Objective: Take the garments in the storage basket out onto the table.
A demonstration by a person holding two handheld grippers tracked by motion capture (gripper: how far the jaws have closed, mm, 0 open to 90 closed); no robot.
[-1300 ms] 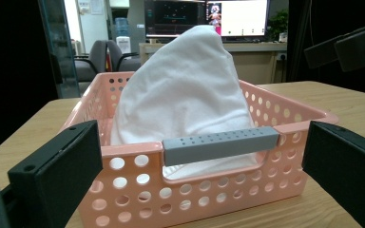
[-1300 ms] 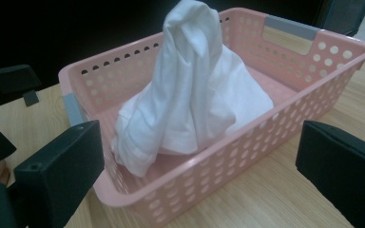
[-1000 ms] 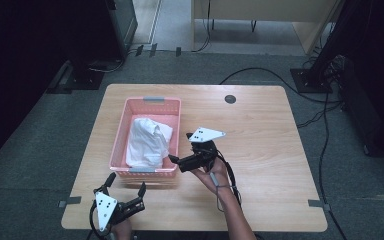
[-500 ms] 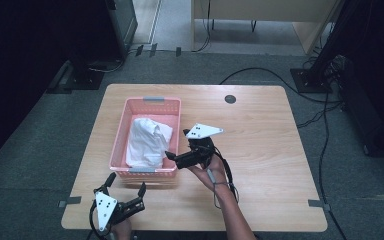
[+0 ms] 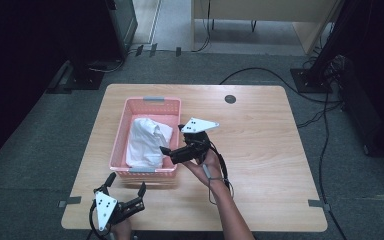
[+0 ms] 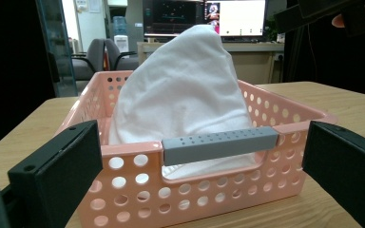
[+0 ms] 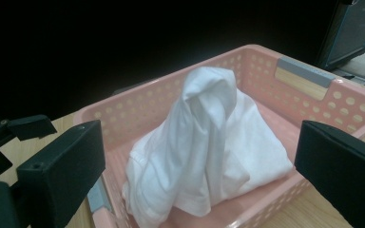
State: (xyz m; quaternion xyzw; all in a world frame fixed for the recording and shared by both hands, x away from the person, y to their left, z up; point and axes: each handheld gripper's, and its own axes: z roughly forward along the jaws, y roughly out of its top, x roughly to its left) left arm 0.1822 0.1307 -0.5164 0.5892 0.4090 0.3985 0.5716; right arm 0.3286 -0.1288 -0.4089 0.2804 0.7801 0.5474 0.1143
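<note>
White cloth heaped in pink basket, untouched. Right gripper jaws spread wide just above it, empty. Left gripper jaws likewise spread, empty.

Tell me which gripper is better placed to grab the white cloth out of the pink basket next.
Right, probably. The right gripper hangs open at the pink basket, over its right rim, jaws aimed at the white cloth. The left gripper, also open, sits low on the table outside the near wall, facing the grey handle.
</note>
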